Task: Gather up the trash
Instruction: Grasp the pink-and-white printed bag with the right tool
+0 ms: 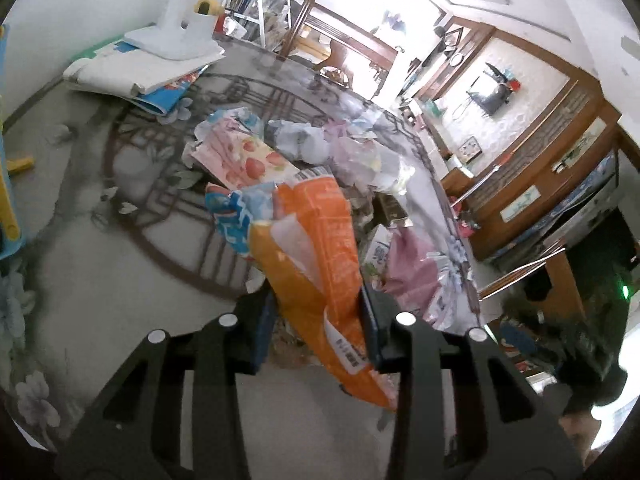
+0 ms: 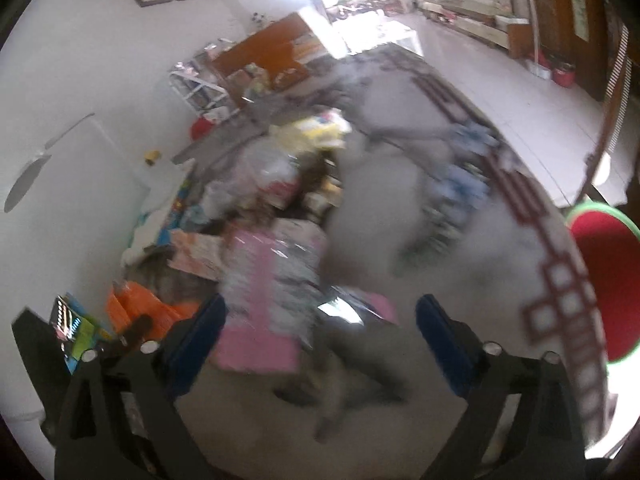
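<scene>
We find the left gripper [image 1: 320,332] clenched on an orange snack wrapper [image 1: 316,256], its blue pads pinching the wrapper's lower half. The wrapper hangs clear of the patterned table [image 1: 100,280], held just in front of the trash heap [image 1: 320,152]; we judge it is lifted so it can be carried off for disposal. Its long axis runs from the barcoded end nearest the camera up toward the heap, torn mouth pointing at a strawberry-print packet [image 1: 248,160] in the heap.

The right gripper [image 2: 320,340] stands released, nothing between its pads. It hovers over a pink foil wrapper [image 2: 260,308] at the near edge of the heap, which we take for the next piece. That view is blurred, so we cannot tell whether the pads touch it.
</scene>
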Demonstrator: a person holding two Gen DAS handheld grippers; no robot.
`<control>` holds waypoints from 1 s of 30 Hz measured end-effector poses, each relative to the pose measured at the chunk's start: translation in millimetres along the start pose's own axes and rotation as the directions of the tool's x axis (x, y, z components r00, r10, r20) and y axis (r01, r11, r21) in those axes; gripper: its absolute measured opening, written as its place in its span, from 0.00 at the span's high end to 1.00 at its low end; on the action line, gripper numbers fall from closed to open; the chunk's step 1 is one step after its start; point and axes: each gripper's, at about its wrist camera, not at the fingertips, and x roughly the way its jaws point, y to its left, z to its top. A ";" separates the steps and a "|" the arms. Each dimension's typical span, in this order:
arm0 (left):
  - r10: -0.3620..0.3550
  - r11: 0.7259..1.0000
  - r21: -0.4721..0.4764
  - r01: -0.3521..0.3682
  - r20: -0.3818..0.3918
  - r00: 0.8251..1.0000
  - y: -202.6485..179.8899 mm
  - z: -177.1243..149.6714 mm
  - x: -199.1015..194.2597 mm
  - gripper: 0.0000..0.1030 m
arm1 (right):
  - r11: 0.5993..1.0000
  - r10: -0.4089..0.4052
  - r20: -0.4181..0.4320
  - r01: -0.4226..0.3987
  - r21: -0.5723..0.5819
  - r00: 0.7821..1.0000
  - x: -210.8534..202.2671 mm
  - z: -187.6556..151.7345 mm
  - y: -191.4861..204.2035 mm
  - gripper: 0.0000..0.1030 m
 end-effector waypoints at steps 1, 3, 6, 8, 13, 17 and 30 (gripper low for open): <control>-0.004 1.000 -0.002 0.004 0.001 1.000 1.2 -0.4 -0.5 0.65 | 1.000 0.002 -0.002 -0.002 -0.001 1.000 5.3 3.7 5.2 0.09; -0.015 1.000 -0.010 0.015 0.009 1.000 3.8 0.9 -3.6 0.65 | 1.000 0.011 -0.019 -0.011 0.003 1.000 20.2 10.8 17.4 0.09; -0.022 0.999 -0.030 0.023 0.015 1.000 8.8 2.1 -5.8 0.65 | 1.000 0.012 -0.062 -0.011 0.016 0.998 43.9 15.1 31.0 0.09; -0.025 0.999 -0.038 0.025 0.010 1.000 11.0 1.3 -5.3 0.65 | 1.000 -0.004 -0.073 0.005 0.006 0.997 54.0 15.7 37.0 0.09; -0.041 0.998 -0.052 0.042 0.005 0.999 12.6 2.6 -4.8 0.65 | 0.997 -0.063 -0.096 0.058 -0.053 0.993 74.2 12.8 46.2 0.09; -0.047 0.997 -0.054 0.047 0.000 0.999 13.6 2.0 -3.1 0.65 | 0.994 -0.082 -0.152 0.071 -0.078 0.985 88.8 7.5 46.1 0.09; -0.035 0.999 -0.039 0.035 -0.003 0.999 12.2 0.7 0.1 0.65 | 0.989 0.004 -0.085 -0.016 -0.144 0.996 46.2 -4.2 48.3 0.40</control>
